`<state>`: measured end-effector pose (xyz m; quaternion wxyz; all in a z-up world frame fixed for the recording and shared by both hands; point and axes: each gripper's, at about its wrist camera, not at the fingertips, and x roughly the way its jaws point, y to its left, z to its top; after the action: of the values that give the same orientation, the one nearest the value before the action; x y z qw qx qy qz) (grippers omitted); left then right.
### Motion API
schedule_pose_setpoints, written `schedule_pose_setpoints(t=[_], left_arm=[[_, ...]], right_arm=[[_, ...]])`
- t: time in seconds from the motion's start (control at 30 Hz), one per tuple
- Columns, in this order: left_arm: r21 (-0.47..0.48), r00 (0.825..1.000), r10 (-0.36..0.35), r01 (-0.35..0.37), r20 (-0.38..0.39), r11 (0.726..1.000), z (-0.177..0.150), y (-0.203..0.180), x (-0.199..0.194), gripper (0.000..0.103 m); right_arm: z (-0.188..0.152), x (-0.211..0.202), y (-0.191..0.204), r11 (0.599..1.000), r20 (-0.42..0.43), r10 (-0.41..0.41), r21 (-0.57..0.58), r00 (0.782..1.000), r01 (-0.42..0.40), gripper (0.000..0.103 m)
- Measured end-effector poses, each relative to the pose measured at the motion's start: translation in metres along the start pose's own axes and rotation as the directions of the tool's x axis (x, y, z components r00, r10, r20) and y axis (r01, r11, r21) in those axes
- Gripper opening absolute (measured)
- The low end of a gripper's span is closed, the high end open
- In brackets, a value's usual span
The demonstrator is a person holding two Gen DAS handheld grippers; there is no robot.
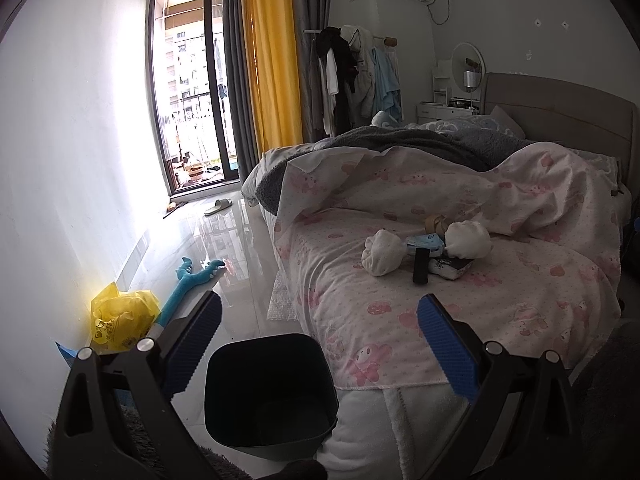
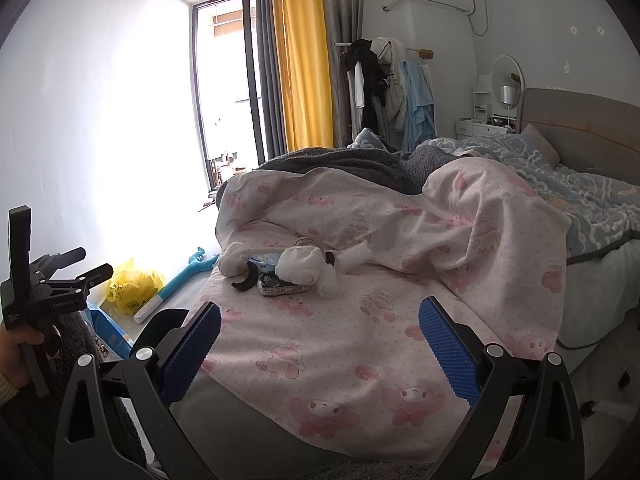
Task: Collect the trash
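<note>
Nearest to us, the left gripper (image 1: 319, 328) hangs with its blue ribbed pads spread wide and nothing between them, directly over the dark square plastic bin (image 1: 270, 396), which stands on the floor touching the foot corner of the bed with the pink cartoon-print cover (image 1: 400, 320). The bin looks empty. The right gripper (image 2: 320, 334) is likewise spread wide and holding nothing, over the near part of the same bed cover.

Beyond the bin, up on the cover, sits the trash cluster. We count two crumpled white tissue wads (image 2: 302, 266), one light blue wrapper (image 2: 264, 262), one small dark printed carton (image 2: 280, 289) and one black curved piece (image 2: 245, 282); a tan object at the back is too unclear to name. The cluster's long axis runs left to right across our view.

From the right gripper's fingers the cluster lies straight ahead and slightly left; from the left's, ahead and to the right. We judge the right hand better placed for the first pick, the left already by the bin.

Farther left of the bin, by the wall, lies one crumpled yellow plastic bag (image 1: 120, 316).
</note>
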<state>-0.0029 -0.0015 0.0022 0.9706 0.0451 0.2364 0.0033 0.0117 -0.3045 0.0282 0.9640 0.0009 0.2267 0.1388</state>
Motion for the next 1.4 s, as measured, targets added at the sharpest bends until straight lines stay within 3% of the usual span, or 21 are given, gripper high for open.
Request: schedule_pose_setpoints(t=[0.33,0.57,0.77,1.4], left_arm=[[-0.008,1.000,-0.019,0.019,-0.008,1.000,0.0017,-0.0012,-0.0013,0.100],[0.006,1.000,0.008,-0.008,-0.010,1.000,0.0016,-0.0022,0.0003,0.100],[0.001,0.999,-0.020,0.020,-0.031,1.000,0.0010,-0.0020,0.0032,0.100],[-0.021,1.000,-0.012,0.012,-0.014,1.000,0.0027,-0.0012,0.0011,0.100]], right_arm=[[0.0001,0.0000,0.0007,1.000,0.000,-0.001,-0.001,1.000,0.001,0.100],[0.0001,0.0000,0.0008,1.000,0.000,-0.001,-0.002,1.000,0.001,0.100],[0.0001,0.0001,0.0010,1.000,0.000,-0.001,-0.003,1.000,0.001,0.100],[-0.0002,0.0008,0.0012,1.000,-0.001,-0.002,-0.005,1.000,0.002,0.100]])
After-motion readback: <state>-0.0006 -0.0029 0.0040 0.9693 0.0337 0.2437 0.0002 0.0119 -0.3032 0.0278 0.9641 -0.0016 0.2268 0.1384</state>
